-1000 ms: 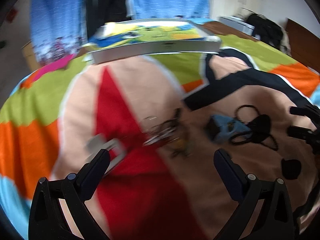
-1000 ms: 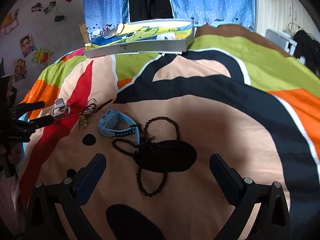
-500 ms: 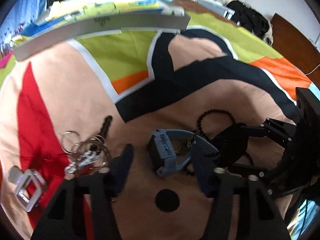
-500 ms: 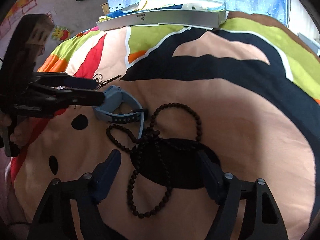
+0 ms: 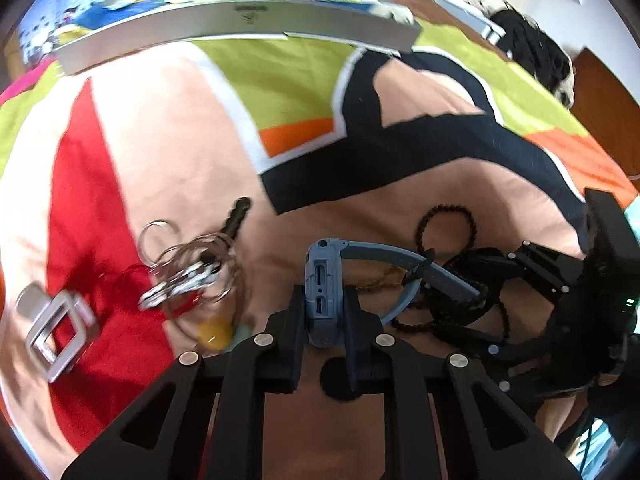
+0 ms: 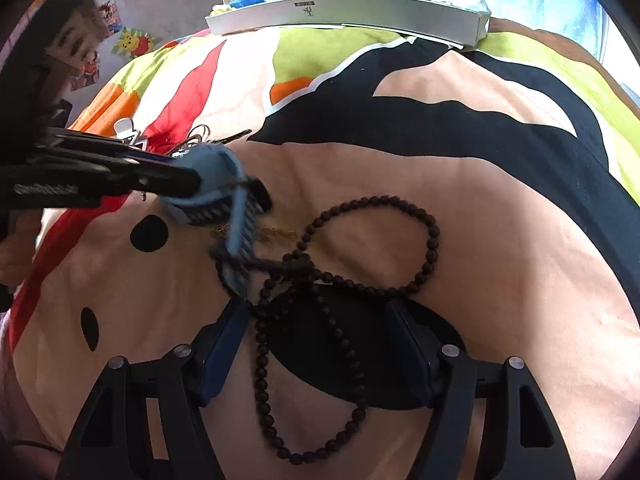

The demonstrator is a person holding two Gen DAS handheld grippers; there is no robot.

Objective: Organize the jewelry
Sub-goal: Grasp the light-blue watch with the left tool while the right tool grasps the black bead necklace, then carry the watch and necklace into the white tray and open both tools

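Left tongs (image 5: 325, 312) are pinching the blue smartwatch (image 5: 323, 296) by its case, over the bedspread (image 5: 168, 152). Right tongs (image 6: 316, 336) sit spread wide around the dark bead necklace (image 6: 360, 280), not gripping anything.

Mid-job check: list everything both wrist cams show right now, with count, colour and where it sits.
Smartwatch: one, blue, clamped by its case in the left gripper, strap trailing over the beads.
Bead necklace: one, dark brown, looped on the bedspread between the right gripper's open jaws.
Thin chain: one, gold, beside the watch strap.
Key ring bunch: one, silver with red cord, left of the watch.
Buckle: one, silver, far left on the red patch.
Flat box: one, grey-sided, far edge of the bed.
Bedspread: one, multicoloured, under everything.
Left gripper: black, shut on the watch.
Right gripper: black, open over the beads.
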